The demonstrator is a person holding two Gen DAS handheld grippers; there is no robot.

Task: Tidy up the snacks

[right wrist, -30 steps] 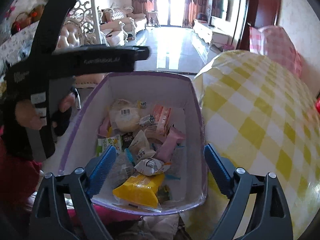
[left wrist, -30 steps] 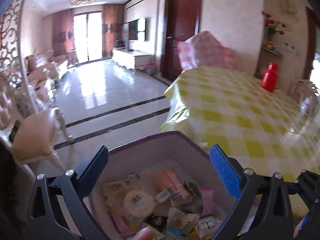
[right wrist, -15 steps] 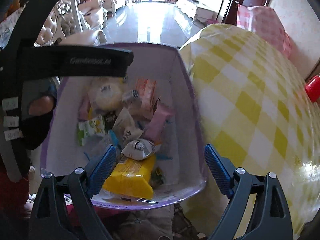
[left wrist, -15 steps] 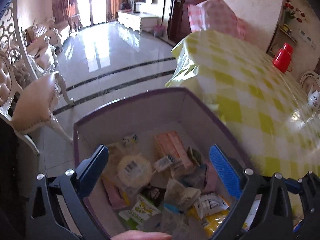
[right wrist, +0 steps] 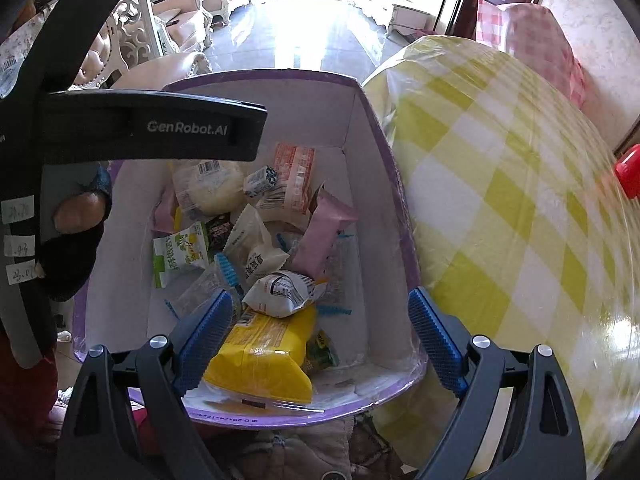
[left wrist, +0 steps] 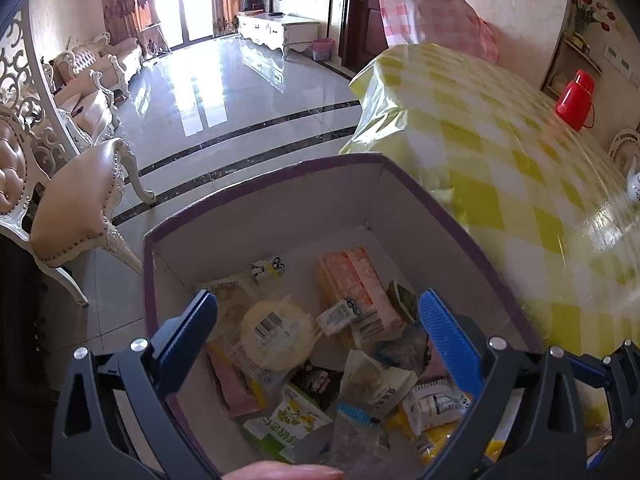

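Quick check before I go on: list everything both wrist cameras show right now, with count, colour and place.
box: one, purple rim, white inside, beside the table.
yellow packet: one, near end of the box.
pink packet: one, mid box, right side.
orange-red packet: one, far end of the box.
round pale bun: one, clear wrap with barcode, left side of the box.
green-and-white packet: one, left side of the box.
other small packets: several, mixed colours, piled mid box.
table: one, yellow-and-white check cloth, right of the box.
red flask: one, far side of the table.
chair: one, cream, left of the box.
left tongs: blue pads, open, above the box.
right tongs: blue pads, open, above the yellow packet.
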